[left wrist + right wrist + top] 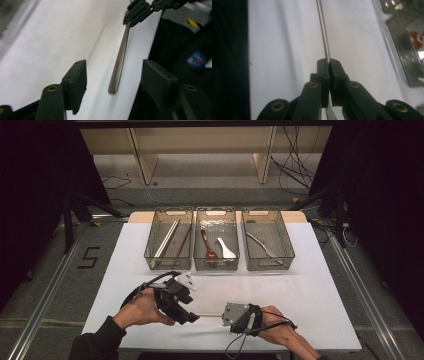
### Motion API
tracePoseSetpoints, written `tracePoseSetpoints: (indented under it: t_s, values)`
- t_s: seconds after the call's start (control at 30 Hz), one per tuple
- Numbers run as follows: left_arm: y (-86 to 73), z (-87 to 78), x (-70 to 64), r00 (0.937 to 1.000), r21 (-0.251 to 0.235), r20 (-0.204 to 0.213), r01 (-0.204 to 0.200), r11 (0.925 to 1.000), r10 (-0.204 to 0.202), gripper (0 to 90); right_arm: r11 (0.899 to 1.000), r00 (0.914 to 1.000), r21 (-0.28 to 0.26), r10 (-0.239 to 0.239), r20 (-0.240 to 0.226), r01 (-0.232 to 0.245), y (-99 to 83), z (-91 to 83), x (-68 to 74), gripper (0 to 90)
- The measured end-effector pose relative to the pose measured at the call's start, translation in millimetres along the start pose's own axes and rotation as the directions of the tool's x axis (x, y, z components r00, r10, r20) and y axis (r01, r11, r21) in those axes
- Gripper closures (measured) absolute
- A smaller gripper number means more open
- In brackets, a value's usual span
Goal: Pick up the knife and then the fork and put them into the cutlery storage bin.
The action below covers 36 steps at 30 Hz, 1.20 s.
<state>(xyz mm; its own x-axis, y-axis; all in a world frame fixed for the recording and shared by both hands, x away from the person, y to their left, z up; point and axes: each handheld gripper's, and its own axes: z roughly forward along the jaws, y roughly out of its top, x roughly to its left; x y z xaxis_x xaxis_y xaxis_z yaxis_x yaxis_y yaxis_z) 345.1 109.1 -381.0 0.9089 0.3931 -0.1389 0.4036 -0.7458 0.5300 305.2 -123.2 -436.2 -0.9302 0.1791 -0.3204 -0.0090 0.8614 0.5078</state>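
A slim metal utensil (210, 315) hangs level just above the white table (310, 285) between my two grippers. My right gripper (223, 316) is shut on it; in the right gripper view the jaws (329, 65) pinch the shaft (323, 30), which runs straight up and away. My left gripper (193, 318) is open. In the left gripper view the utensil's free end (120, 62) sits between the two spread pads (77, 80) without touching either, and the right gripper (140, 12) holds its far end. Which kind of utensil it is stays hidden.
Three clear bins stand in a row at the back: the left bin (169, 262) holds chopsticks, the middle bin (216, 265) a red spoon (207, 245) and a white spoon (225, 249), the right bin (285, 240) a metal utensil. The table's front edge lies just below both hands.
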Motion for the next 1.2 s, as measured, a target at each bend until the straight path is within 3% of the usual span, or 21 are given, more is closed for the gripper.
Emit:
tracePoseSetpoints:
  t_s: [0.07,0.3,0.4,0.57,0.7,0.83,0.93,1.0,1.13,1.2]
  values:
    - [-3.6,-3.7,4.3,0.9997,-0.044,-0.014,0.016,0.9989,-0.017,32.0,1.0,0.9995,0.003,0.024,0.021,-0.024,-5.6,-0.6,-6.4,88.5]
    - [-21.5,-10.5,14.5,0.9967,-0.094,-0.057,0.053,0.9941,-0.058,26.0,0.995,0.9932,0.029,0.091,0.073,-0.093,-24.9,-8.0,-26.4,88.4]
    - [-29.3,-12.1,17.1,0.9913,-0.142,-0.09,0.083,0.9864,-0.096,23.8,0.989,0.985,0.03,0.142,0.097,-0.146,-31.1,-11.2,-34.7,88.5]
    - [-40.9,-16.2,21.2,0.9852,-0.201,-0.108,0.109,0.9735,-0.133,21.5,0.975,0.9667,0.011,0.219,0.132,-0.222,-40.6,-19.6,-49.2,88.4]
    - [-50.0,-16.9,23.2,0.9767,-0.249,-0.134,0.131,0.9597,-0.168,20.6,0.958,0.9453,-0.024,0.285,0.159,-0.285,-47.2,-28.9,-63.2,88.4]
    - [-56.2,-17.0,24.5,0.971,-0.266,-0.161,0.129,0.9553,-0.176,20.3,0.937,0.9189,-0.058,0.348,0.186,-0.343,-51.7,-38.4,-80.2,88.4]
    - [-60.5,-19.1,25.3,0.9658,-0.292,-0.174,0.135,0.9467,-0.192,20.0,0.922,0.8993,-0.072,0.387,0.204,-0.38,-53.2,-43.8,-93.4,88.4]
    - [-63.6,-21.1,26.0,0.9599,-0.313,-0.187,0.144,0.9389,-0.209,20.0,0.909,0.8843,-0.086,0.417,0.21,-0.408,-54.1,-46.1,-102.0,88.4]
    - [-69.4,-24.4,29.7,0.9477,-0.347,-0.199,0.17,0.9222,-0.25,20.0,0.892,0.8614,-0.097,0.451,0.233,-0.441,-55.8,-49.1,-118.9,88.4]
    - [-72.2,-25.6,31.6,0.9447,-0.356,-0.192,0.185,0.916,-0.266,20.0,0.881,0.8466,-0.106,0.473,0.245,-0.461,-56.9,-49.8,-127.1,88.4]
